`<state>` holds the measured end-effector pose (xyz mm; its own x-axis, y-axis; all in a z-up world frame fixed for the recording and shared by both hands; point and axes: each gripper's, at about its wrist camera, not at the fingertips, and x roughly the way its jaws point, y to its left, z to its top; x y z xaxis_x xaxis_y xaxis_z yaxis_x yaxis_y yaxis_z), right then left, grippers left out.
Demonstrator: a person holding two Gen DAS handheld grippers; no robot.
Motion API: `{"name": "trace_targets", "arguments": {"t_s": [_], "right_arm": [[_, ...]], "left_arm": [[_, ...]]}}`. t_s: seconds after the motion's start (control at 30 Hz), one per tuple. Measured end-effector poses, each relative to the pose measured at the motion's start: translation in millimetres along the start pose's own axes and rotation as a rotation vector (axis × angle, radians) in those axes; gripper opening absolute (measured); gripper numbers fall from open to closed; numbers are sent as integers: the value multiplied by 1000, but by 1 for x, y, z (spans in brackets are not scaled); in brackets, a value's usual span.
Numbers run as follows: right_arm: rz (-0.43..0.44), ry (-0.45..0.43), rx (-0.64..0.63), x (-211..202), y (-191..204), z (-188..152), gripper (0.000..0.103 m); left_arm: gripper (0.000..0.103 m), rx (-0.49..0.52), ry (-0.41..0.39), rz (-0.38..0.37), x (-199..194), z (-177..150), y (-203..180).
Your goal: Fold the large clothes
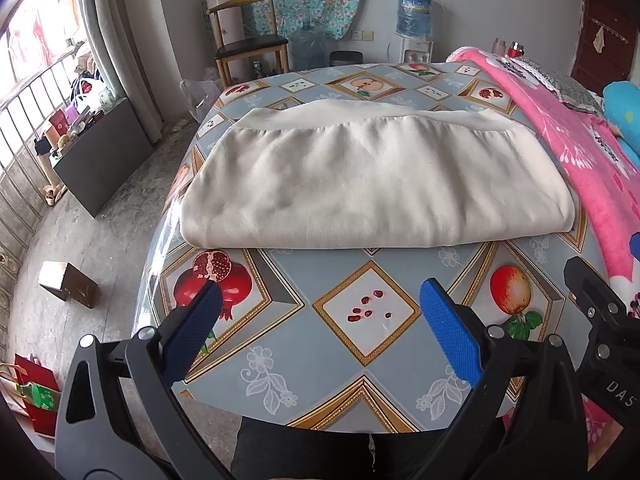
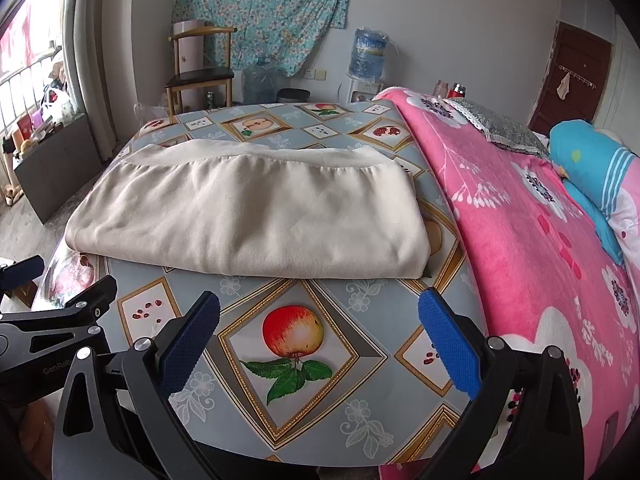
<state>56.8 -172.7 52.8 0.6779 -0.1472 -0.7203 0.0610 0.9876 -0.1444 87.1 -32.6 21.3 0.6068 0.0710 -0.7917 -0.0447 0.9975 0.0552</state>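
Note:
A cream garment [image 1: 372, 184] lies folded into a wide flat rectangle on the fruit-patterned tablecloth [image 1: 360, 344]; it also shows in the right wrist view [image 2: 248, 216]. My left gripper [image 1: 320, 308] is open and empty, held above the cloth in front of the garment's near edge. My right gripper [image 2: 320, 316] is open and empty too, just short of the garment's near right corner. Part of the right gripper's body [image 1: 600, 320] shows at the right of the left wrist view. Part of the left gripper's body [image 2: 48, 320] shows at the left of the right wrist view.
A pink flowered blanket [image 2: 520, 240] covers the surface to the right, with a blue pillow [image 2: 588, 168] on it. A wooden chair [image 1: 248, 44] and a water dispenser [image 1: 414, 28] stand behind the table. A small box [image 1: 68, 284] sits on the floor at left.

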Motion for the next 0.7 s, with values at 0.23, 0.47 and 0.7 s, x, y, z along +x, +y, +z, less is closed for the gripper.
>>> {"name": "trace_targets", "arguments": {"t_s": [0.23,0.47,0.7], "right_arm": [[0,1,0,0,-1,0,97],[0,6,3,1,-3,0,97],[-1,7,4,2,-4,-1,97]], "left_arm": [[95,-1,2,-2,0,-1,-1],[95,-2,7,-5,1,-3,-2],[95,-2,8,-7,1,-3,-2]]}}
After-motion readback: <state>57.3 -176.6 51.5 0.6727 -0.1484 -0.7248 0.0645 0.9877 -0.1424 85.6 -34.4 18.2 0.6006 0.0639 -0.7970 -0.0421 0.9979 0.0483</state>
